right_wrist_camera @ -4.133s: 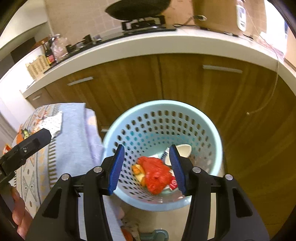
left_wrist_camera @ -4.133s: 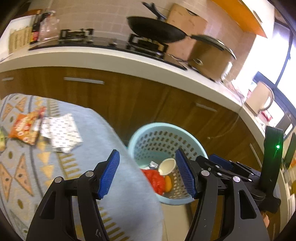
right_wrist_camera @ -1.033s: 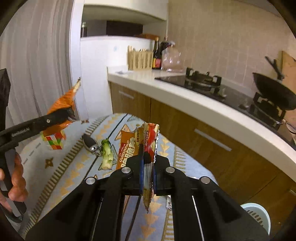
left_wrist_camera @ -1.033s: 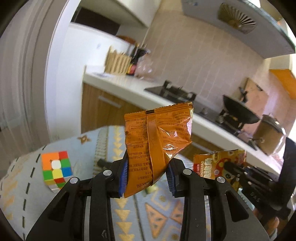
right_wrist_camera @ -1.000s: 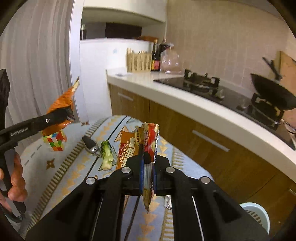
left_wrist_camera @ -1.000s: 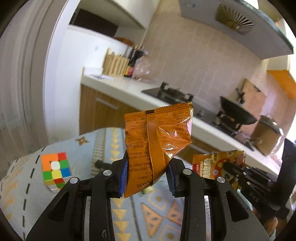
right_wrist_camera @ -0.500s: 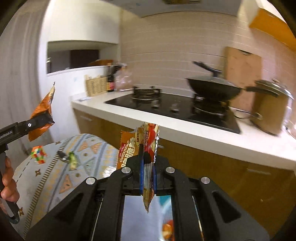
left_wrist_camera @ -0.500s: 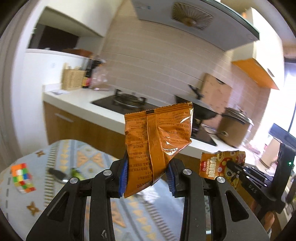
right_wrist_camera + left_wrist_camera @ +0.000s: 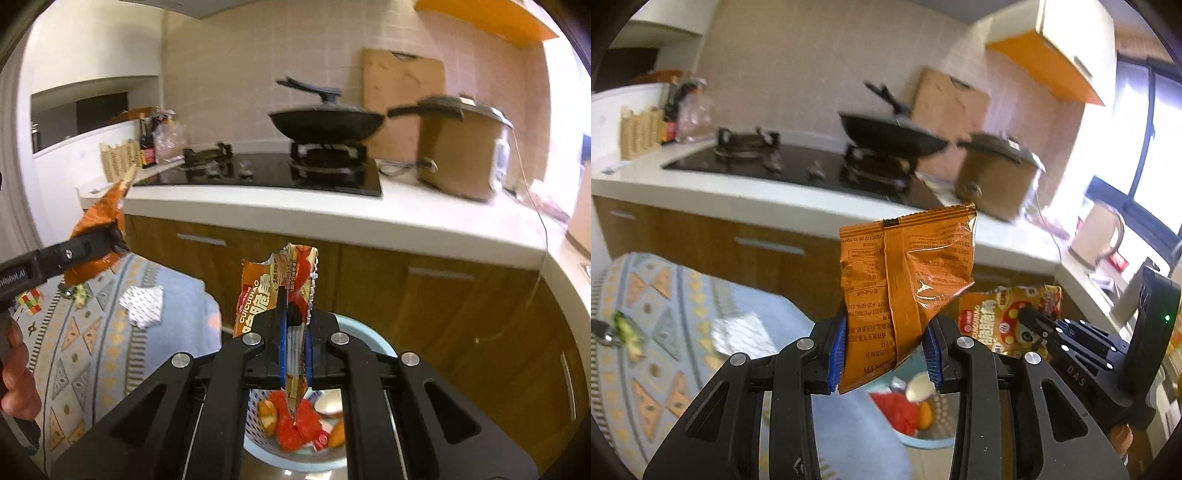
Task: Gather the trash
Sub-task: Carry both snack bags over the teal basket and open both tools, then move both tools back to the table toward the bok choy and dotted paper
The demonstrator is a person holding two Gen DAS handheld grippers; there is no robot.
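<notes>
Orange snack packet [image 9: 905, 291] stands upright in my left gripper [image 9: 886, 354], pinched between both blue pads; the blue basket [image 9: 923, 439] of trash shows below, beside the patterned table [image 9: 646, 369]. Right wrist view: my right gripper [image 9: 295, 343] is clamped on a red-and-yellow wrapper [image 9: 284, 295], directly above the basket [image 9: 373, 339].
</notes>
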